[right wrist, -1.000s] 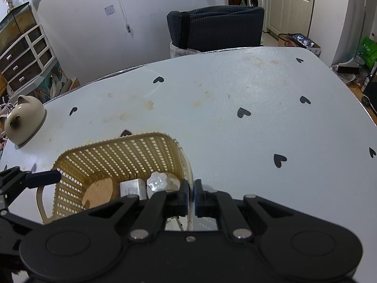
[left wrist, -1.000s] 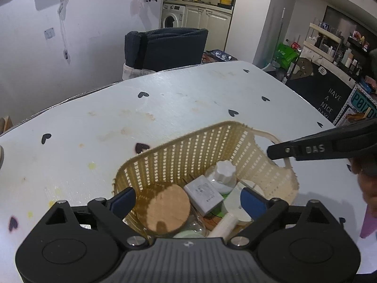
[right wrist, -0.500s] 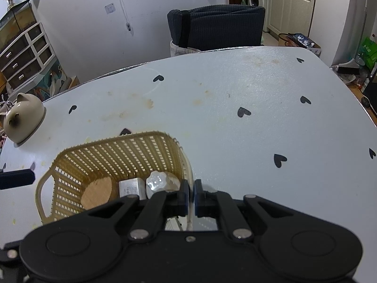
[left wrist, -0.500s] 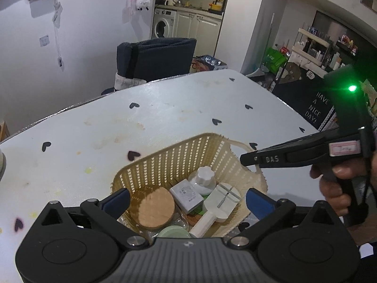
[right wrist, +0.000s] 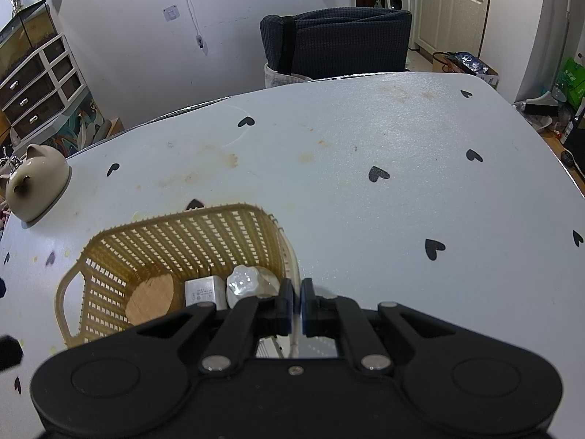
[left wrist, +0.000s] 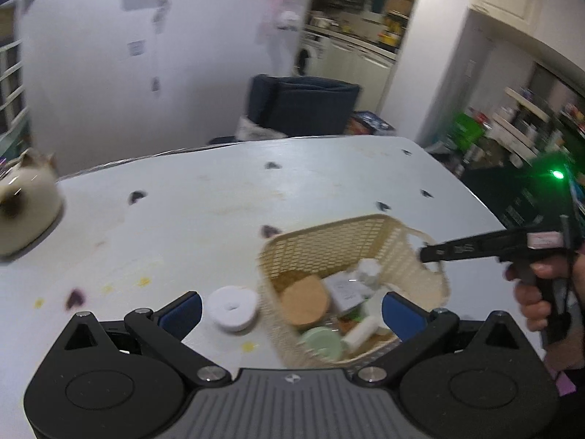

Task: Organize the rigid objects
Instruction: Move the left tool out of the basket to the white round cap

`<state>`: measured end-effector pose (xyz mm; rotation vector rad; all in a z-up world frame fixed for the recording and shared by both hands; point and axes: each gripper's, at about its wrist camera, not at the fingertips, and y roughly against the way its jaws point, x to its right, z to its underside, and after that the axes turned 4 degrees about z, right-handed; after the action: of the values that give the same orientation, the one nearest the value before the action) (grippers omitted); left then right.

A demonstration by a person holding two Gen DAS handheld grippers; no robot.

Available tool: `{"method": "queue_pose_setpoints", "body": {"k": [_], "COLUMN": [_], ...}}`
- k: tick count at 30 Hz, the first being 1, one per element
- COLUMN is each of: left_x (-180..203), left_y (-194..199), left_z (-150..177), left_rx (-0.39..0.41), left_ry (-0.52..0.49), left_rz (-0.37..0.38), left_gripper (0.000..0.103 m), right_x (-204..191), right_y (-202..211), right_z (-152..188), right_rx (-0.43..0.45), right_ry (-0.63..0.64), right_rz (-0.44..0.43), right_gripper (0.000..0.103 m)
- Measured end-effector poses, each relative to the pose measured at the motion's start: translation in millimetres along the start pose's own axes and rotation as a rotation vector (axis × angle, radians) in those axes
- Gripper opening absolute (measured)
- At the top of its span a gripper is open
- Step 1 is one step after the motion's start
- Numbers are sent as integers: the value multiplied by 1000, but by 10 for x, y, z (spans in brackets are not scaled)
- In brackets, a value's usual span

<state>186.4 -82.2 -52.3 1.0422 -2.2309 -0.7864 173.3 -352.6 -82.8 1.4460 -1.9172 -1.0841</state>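
Observation:
A woven tan basket [left wrist: 329,232] [right wrist: 175,219] stands on the white table and holds a cork-lidded jar [left wrist: 305,298], a white cube [right wrist: 204,291], a white cap [right wrist: 243,281], a green lid [left wrist: 321,344] and a white tube [left wrist: 360,329]. My right gripper [right wrist: 296,301] [left wrist: 426,252] is shut on the basket's right handle, whose pale strip runs between its pads. My left gripper [left wrist: 292,311] hangs wide open above the basket's left side, holding nothing. A white ring-shaped roll [left wrist: 232,307] lies on the table just left of the basket, near the left finger [left wrist: 182,309].
A cream cat-shaped ceramic piece [left wrist: 25,212] [right wrist: 36,183] sits at the table's far left edge. A dark chair [right wrist: 336,44] stands behind the table. A person's hand [left wrist: 541,285] grips the right tool. The heart-dotted tabletop [right wrist: 402,168] stretches right of the basket.
The left wrist view has pulled back and swung left, so the basket now sits right of centre and the white roll and cat piece have come into view. The right gripper has stayed put.

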Motion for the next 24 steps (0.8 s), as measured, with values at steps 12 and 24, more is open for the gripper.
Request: {"method": "queue_pose_setpoints", "body": {"k": [12, 24], "left_x": [-429, -608], "left_y": [-134, -511], "left_z": [470, 697], "left_rx": [25, 20], "left_ry": [73, -197], "left_rz": [-86, -44], "left_gripper": [103, 92], "right_x": [11, 25], "right_y": [-2, -1], "right_z": [6, 0], "right_rx": [0, -4], "right_ry": [-2, 4], "right_rz": [-5, -13], "right_gripper": [5, 5]}}
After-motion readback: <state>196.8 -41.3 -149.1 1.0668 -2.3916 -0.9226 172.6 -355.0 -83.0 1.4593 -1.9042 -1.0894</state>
